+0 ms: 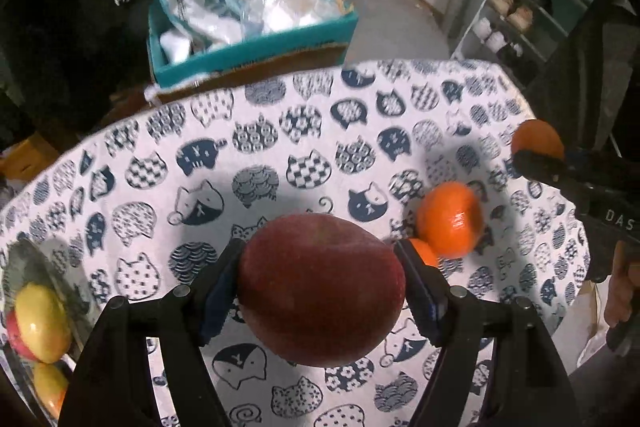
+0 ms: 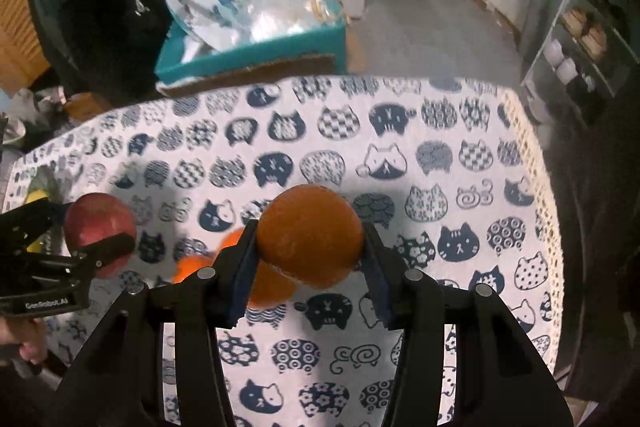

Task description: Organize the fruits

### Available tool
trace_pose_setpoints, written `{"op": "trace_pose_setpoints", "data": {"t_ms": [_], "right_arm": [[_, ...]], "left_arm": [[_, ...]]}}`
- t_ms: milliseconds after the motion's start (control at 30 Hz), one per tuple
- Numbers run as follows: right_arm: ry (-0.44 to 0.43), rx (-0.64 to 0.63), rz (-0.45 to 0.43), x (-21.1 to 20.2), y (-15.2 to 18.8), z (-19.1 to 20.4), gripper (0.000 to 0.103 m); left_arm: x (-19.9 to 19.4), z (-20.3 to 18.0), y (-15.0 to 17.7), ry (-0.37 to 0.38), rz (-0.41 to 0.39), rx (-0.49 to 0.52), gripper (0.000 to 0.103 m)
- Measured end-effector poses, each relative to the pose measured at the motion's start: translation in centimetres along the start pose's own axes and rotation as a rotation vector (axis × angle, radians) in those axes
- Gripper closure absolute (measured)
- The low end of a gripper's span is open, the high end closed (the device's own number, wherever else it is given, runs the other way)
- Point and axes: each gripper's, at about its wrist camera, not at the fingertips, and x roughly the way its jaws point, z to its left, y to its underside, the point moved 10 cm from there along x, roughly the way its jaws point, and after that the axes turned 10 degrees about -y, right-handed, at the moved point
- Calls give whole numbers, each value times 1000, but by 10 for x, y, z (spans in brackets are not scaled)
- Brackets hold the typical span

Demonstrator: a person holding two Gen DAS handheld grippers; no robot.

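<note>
Left gripper [image 1: 320,287] clamps the red apple [image 1: 320,287] at its widest girth – firm, heavy, smooth-skinned. Right gripper [image 2: 310,239] pinches an orange [image 2: 310,235] – lighter, slightly yielding, frame centre.

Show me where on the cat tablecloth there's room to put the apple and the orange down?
Bare cloth runs along the far edge by the teal box and over to the lacy right edge. Near the middle it's crowded: loose oranges sit together. The bowl at the left edge already holds fruit.
</note>
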Motion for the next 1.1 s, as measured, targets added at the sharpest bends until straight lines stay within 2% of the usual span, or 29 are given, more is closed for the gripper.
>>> {"op": "trace_pose_setpoints", "data": {"t_ms": [567, 767, 1100], "right_arm": [[-76, -83, -173, -82, -34, 65, 55], [-102, -109, -211, -103, -40, 84, 55], [-144, -153, -263, -131, -47, 114, 55]], "left_arm": [[-124, 13, -24, 34, -213, -52, 27], [-157, 18, -24, 35, -276, -48, 27], [-192, 30, -19, 45, -332, -65, 27]]}}
